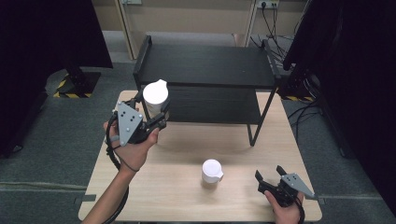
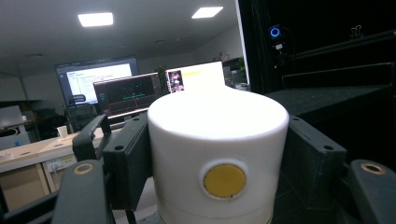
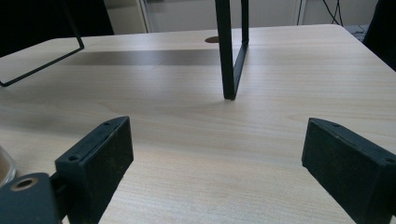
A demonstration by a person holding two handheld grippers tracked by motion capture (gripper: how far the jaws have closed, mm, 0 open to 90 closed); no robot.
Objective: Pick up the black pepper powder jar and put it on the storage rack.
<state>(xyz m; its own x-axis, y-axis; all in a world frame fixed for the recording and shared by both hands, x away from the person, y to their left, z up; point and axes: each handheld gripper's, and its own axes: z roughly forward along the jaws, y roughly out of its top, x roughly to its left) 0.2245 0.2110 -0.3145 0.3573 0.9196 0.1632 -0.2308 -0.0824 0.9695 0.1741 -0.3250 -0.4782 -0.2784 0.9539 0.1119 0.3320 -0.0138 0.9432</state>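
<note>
My left gripper (image 1: 156,112) is shut on a white cup (image 1: 155,95), held in the air at the left front corner of the black two-tier shelf (image 1: 205,65). In the left gripper view the white cup (image 2: 217,154) sits between both jaws and shows a round yellow mark on its side. A second white cup (image 1: 212,171) stands upside down on the wooden table (image 1: 177,154), near the front middle. My right gripper (image 1: 272,176) rests low at the table's front right, open, with nothing between its jaws; the right gripper (image 3: 215,154) faces bare table.
The shelf stands on the back half of the table; its thin black leg (image 3: 232,51) rises ahead of the right gripper. Dark stands and cables lie on the floor around the table. Monitors (image 2: 126,91) glow far behind the held cup.
</note>
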